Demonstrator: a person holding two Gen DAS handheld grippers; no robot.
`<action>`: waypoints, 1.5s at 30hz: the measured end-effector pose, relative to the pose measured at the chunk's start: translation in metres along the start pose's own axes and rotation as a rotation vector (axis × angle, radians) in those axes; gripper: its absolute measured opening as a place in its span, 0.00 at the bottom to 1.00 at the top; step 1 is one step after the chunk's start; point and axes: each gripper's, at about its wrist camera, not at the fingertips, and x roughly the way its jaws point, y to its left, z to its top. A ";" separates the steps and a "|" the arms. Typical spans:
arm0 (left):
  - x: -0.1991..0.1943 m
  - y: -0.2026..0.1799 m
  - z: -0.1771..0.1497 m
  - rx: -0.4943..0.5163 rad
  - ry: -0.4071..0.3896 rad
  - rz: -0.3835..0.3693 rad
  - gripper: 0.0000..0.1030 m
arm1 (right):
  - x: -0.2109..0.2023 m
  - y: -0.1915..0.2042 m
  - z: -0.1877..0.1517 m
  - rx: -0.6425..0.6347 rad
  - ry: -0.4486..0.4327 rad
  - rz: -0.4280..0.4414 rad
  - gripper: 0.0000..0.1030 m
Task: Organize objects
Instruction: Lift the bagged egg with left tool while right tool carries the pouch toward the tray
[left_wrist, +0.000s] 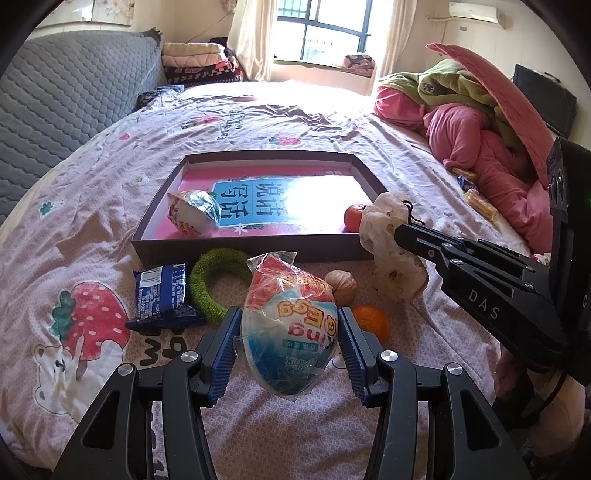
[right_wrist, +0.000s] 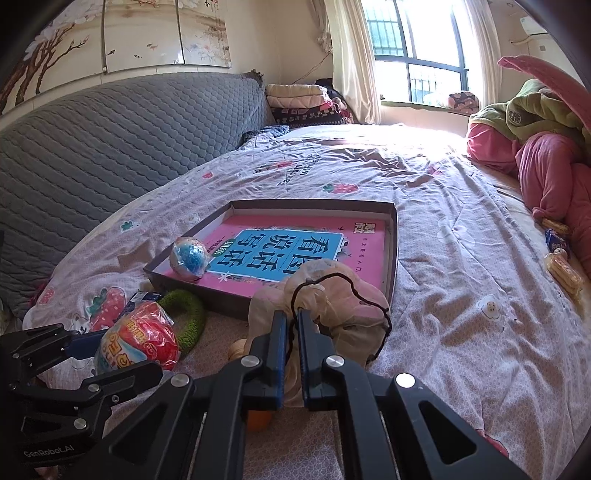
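Two legible marks: "DAS" on right gripper (left_wrist: 400, 230), "GenRobot.AI" on left gripper (right_wrist: 122, 373).

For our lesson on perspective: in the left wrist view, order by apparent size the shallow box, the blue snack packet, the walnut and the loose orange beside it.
1. Shallow box, clearly largest.
2. Blue snack packet.
3. Loose orange and walnut: too alike to rank, and the orange sits nearer the camera.

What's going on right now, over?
Left gripper shut on snack bag. Right gripper shut on pouch string. Tray ahead, nothing blocking.
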 end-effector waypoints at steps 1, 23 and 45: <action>0.000 0.000 0.000 0.000 -0.003 0.000 0.52 | -0.001 0.000 0.000 0.002 -0.004 0.005 0.05; -0.016 0.013 0.015 -0.032 -0.083 0.016 0.52 | -0.027 0.011 0.013 -0.034 -0.136 0.037 0.05; -0.003 0.030 0.031 -0.048 -0.131 0.034 0.52 | -0.025 0.020 0.017 -0.062 -0.155 0.063 0.05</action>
